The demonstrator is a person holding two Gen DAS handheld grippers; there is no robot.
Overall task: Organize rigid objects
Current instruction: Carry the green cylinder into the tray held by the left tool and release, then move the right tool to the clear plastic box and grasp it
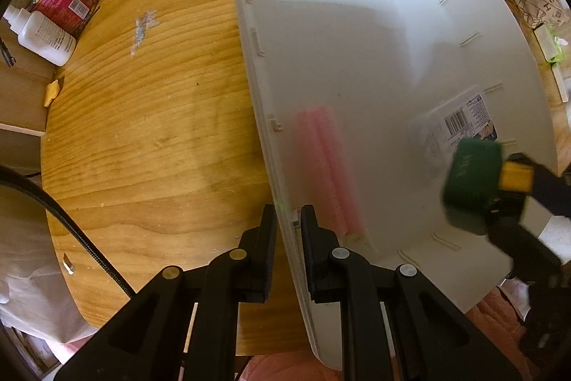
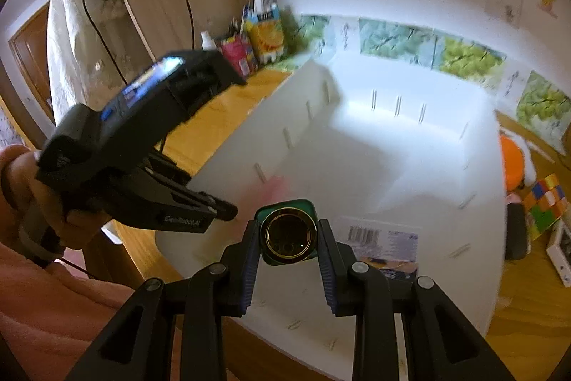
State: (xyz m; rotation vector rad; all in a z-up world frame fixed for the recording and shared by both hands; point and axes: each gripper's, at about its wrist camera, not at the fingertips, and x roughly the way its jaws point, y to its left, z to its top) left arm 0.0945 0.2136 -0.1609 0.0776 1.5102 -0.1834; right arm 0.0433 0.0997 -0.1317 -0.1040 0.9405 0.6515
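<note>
Risk lies above the white bin [image 1: 357, 41]: right gripper [image 2: 288, 240], fingers clamped on the green bottle [image 2: 287, 234], could drop it onto the barcoded packet [image 2: 385, 245] (left gripper [image 1: 288, 220] pinches the bin's wall).

Your left gripper [image 1: 288, 220] pointed straight down, its jaws pinched nearly together. Your right gripper [image 2: 288, 238] angled downward, jaws clamped, blurred.
</note>
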